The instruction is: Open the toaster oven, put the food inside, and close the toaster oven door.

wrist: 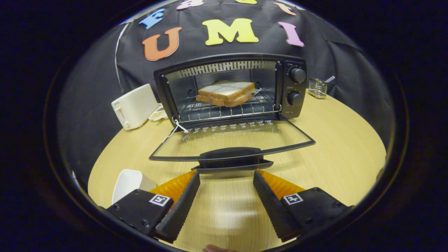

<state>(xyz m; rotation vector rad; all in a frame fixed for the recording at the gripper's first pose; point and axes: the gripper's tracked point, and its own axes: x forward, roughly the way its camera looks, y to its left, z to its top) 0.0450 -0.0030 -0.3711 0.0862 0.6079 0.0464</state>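
Hovering over the counter, the hand-held gripper stands wide open and empty, just short of the door handle. Bread sits on the toaster oven rack; closing remains, apparently by lifting the lowered door.

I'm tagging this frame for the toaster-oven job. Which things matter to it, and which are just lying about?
Job: toaster oven, its open door, door handle, sandwich on the rack, open gripper.
Lying about: white toaster, small wire rack, white dish.
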